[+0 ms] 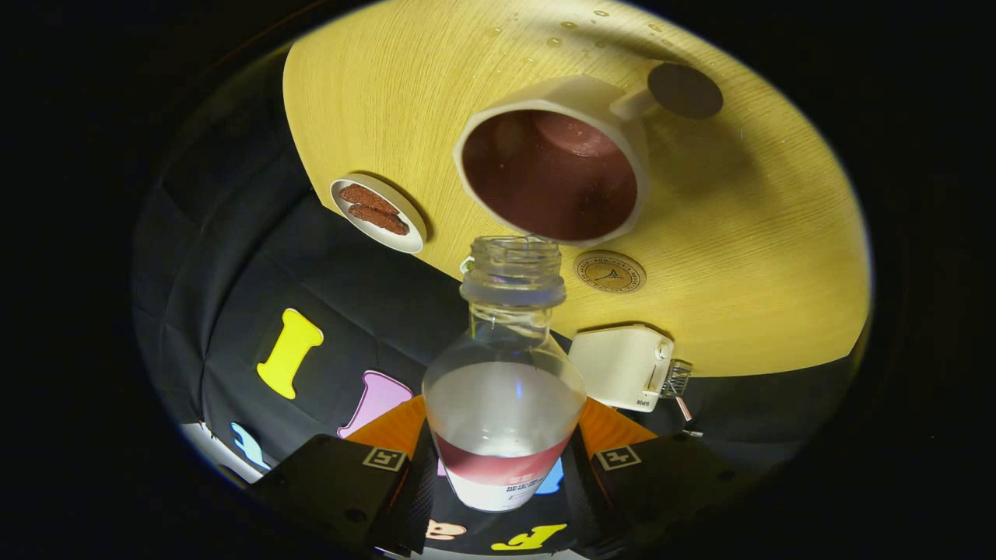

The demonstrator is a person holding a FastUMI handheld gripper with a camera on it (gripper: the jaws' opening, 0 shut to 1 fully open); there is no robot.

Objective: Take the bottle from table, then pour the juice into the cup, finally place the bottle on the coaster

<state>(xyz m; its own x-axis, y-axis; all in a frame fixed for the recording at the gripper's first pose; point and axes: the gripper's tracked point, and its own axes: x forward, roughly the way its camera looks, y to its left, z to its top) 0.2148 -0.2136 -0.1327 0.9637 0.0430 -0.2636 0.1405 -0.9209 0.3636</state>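
My gripper pinches the bottle with both fingers, mouth just near of the cup; tilting short risks juice spilling on the table.

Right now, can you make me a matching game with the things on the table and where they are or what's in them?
Things:
1. clear plastic bottle
2. white mug
3. small white dish
4. round cork coaster

Clues:
A. holds two brown snack pieces
B. gripped between the gripper's two fingers, cap off
C. lies bare on the wooden table, beside the bottle's mouth
D. has dark red juice inside, just beyond the bottle's mouth

Pairs: 1-B, 2-D, 3-A, 4-C
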